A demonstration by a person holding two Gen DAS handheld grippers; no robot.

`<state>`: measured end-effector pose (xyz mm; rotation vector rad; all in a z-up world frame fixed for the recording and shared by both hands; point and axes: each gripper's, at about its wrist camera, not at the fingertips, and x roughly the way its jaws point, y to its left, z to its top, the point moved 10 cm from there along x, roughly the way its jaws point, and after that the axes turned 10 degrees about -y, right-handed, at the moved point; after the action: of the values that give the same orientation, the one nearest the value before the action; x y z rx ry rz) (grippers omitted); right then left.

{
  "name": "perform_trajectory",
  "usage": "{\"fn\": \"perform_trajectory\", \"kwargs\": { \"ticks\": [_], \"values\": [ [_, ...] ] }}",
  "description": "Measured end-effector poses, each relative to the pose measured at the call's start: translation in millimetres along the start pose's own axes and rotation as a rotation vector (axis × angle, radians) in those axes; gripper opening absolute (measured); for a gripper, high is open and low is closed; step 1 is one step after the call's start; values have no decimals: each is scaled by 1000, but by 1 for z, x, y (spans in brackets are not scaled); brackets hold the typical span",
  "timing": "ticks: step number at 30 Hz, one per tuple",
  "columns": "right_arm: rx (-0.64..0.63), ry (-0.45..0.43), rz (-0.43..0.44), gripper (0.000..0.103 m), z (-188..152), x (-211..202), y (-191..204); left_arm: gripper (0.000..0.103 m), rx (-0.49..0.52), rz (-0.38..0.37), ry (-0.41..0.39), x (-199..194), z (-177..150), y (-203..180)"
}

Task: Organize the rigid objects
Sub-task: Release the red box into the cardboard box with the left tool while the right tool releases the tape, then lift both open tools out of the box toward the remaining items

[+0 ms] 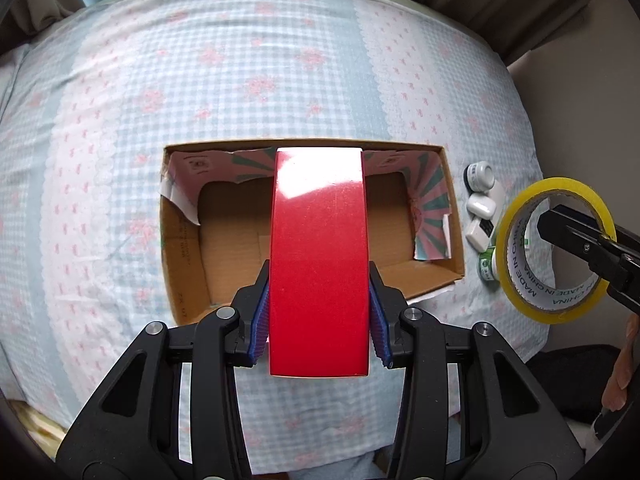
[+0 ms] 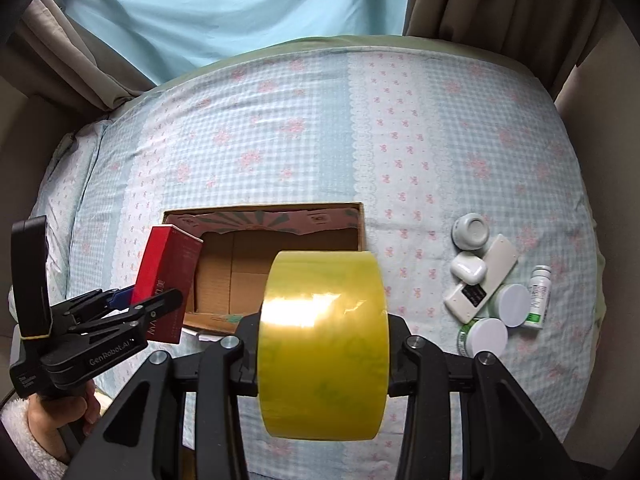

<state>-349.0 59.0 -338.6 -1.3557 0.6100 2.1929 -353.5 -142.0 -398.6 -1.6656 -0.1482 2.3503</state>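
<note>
Tape roll (image 1: pixel 554 252) reads "MADE IN CHINA"

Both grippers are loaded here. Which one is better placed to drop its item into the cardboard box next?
Left, probably. The left gripper holds the red box directly over the open cardboard box. The right gripper holds the yellow tape roll off toward the box's right side.

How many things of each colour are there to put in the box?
Red: 1, box
Yellow: 1, tape
White: 6, jar, case, remote, bottle, two lids
Total: 8
</note>
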Motion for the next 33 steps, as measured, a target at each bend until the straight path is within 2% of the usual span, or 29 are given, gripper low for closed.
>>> {"fn": "perform_trajectory", "kwargs": {
  "ticks": [6,9,17,24,27,28,29,30,33],
  "values": [
    [1,76,23,38,-7,56,48,38,11,-14,40,32,6,40],
    [1,116,16,38,-13,82,58,38,34,-15,63,51,5,49],
    [-25,202,-34,38,-28,147,54,38,109,-12,128,105,-13,57],
    [-6,233,-20,38,-31,168,47,38,150,11,146,121,-15,58],
    [-16,220,6,38,-27,173,46,40,205,47,127,122,-12,50],
    [-38,214,-13,45,-25,175,44,52,228,57,107,119,-9,46],
    [-61,219,-45,77,-25,176,39,95,245,60,94,115,-6,42],
    [-73,233,-59,100,-27,176,35,100,254,57,73,111,-3,37],
    [-50,225,-54,103,-27,169,21,103,269,47,69,105,-4,29]
  ]
}}
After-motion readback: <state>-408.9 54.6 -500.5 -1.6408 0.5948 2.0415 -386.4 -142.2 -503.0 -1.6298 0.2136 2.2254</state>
